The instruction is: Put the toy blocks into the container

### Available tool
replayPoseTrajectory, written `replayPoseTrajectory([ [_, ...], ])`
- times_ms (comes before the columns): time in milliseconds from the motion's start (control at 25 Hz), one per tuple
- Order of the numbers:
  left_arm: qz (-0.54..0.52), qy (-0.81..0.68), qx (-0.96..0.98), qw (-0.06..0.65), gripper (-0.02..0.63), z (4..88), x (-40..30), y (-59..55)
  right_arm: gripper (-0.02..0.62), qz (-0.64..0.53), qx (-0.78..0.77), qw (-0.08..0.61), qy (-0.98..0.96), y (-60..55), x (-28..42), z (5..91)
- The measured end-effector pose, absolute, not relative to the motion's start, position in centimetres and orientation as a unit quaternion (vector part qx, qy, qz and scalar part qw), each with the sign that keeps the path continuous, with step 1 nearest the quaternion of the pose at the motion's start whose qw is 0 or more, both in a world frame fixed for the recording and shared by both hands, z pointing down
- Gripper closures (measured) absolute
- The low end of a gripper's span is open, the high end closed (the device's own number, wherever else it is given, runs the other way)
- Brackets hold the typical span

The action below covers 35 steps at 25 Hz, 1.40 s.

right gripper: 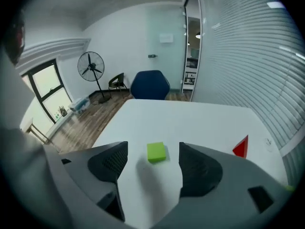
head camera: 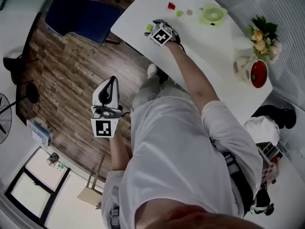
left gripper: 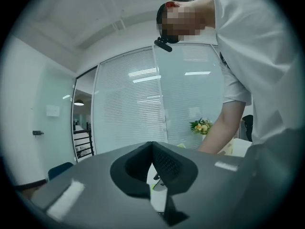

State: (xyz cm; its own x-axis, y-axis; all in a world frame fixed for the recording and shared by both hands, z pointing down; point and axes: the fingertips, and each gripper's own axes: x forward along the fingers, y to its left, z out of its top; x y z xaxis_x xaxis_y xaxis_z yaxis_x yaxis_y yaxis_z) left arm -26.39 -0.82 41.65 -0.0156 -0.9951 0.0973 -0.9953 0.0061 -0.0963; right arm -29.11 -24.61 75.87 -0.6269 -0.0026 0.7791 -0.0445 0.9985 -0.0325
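A lime green block (right gripper: 156,152) lies on the white table (right gripper: 190,123), just ahead of my right gripper (right gripper: 152,146), whose jaws stand open to either side of it without touching it. In the head view that green block (head camera: 149,27) sits beside the right gripper (head camera: 155,26) near the table's left edge. Farther along lie a red block (head camera: 171,5), a small green block (head camera: 179,13) and a pale pink block (head camera: 189,12), then the green container (head camera: 213,15). My left gripper (head camera: 110,83) hangs over the wooden floor, away from the table, shut and empty (left gripper: 152,145).
A bunch of flowers (head camera: 262,36) and a red-and-white cup (head camera: 252,72) stand at the table's right end. A blue chair (head camera: 81,14) stands on the wooden floor beyond the table's left edge. The red block (right gripper: 241,147) lies to the right of my right jaws.
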Motion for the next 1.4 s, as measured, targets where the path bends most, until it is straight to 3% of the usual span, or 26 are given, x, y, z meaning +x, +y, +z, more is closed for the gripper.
replayPoseTrajectory([
  [80, 0.074, -0.714, 0.696, 0.008, 0.609, 41.6, -26.6, 0.0, 0.3, 0.031, 0.017, 0.451, -0.892, -25.0, -29.5, 76.9],
  [120, 0.079, -0.715, 0.695, 0.01, 0.609, 41.6, -26.7, 0.3, 0.424, 0.026, 0.018, 0.458, -0.888, -25.2, -29.5, 76.9],
  [160, 0.084, -0.714, 0.695, 0.01, 0.609, 41.5, -26.8, 0.4, 0.463, 0.019, 0.017, 0.462, -0.886, -25.3, -29.3, 76.8],
  [320, 0.096, -0.699, 0.708, -0.001, 0.609, 42.9, -27.2, -0.4, 0.466, 0.018, 0.032, 0.426, -0.904, -25.2, -28.2, 76.2],
  [520, 0.106, -0.644, 0.758, -0.011, 0.607, 43.2, -25.5, -3.5, 0.466, 0.049, 0.117, 0.294, -0.948, -26.1, -22.9, 67.6],
  [680, 0.086, -0.584, 0.807, -0.012, 0.608, 43.9, -22.9, -8.4, 0.466, 0.042, 0.218, 0.203, -0.954, -28.1, -13.8, 59.1],
  [840, 0.055, -0.523, 0.851, -0.003, 0.609, 44.0, -19.4, -12.8, 0.466, 0.027, 0.368, 0.151, -0.917, -29.8, -0.2, 52.0],
  [960, 0.059, -0.491, 0.869, -0.021, 0.607, 43.5, -16.6, -14.6, 0.466, 0.015, 0.461, 0.163, -0.872, -30.4, 10.2, 50.1],
  [1120, 0.047, -0.442, 0.895, -0.033, 0.607, 43.3, -11.6, -16.1, 0.466, 0.016, 0.544, 0.236, -0.805, -30.4, 23.9, 50.4],
  [1400, 0.046, -0.401, 0.914, -0.034, 0.607, 42.8, -7.2, -16.4, 0.465, 0.071, 0.591, 0.329, -0.733, -33.8, 34.3, 55.1],
])
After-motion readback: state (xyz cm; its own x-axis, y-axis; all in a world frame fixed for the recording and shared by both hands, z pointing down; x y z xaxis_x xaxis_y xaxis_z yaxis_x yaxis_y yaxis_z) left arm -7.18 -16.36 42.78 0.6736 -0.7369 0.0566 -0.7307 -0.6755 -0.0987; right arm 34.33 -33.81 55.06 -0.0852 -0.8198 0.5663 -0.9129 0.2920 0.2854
